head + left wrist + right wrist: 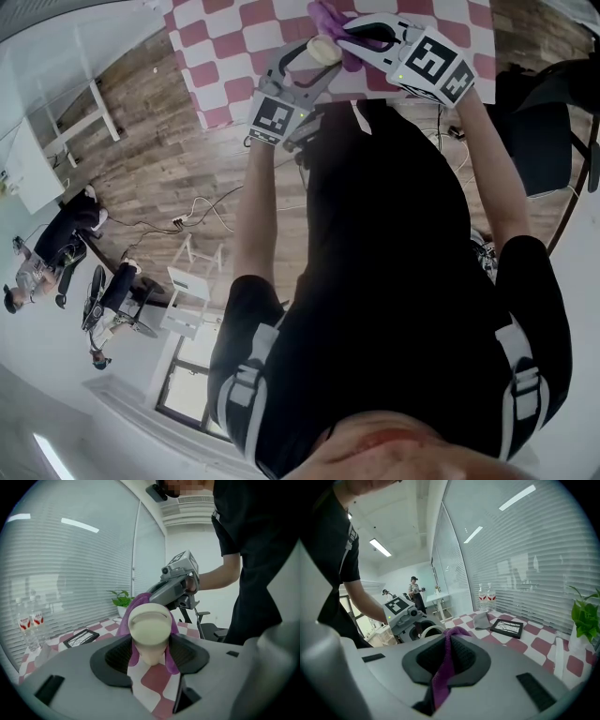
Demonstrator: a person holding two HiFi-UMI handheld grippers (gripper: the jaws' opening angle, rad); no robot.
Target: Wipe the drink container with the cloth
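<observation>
The left gripper (pixel 150 654) has its jaws set fairly wide, clamped on the sides of the cream cup (pixel 150 627) over the checked table (pixel 234 56). The right gripper (pixel 447 660) has its jaws pinched narrow on the purple cloth (pixel 443 672). The cloth wraps round the cup's far side.

The desk (pixel 540 645), under its red-and-white checked cover, carries a black-framed slate (pixel 506 627), a grey fabric piece (pixel 481 619), two water bottles (pixel 486 597) and a potted plant (pixel 585 613).
</observation>
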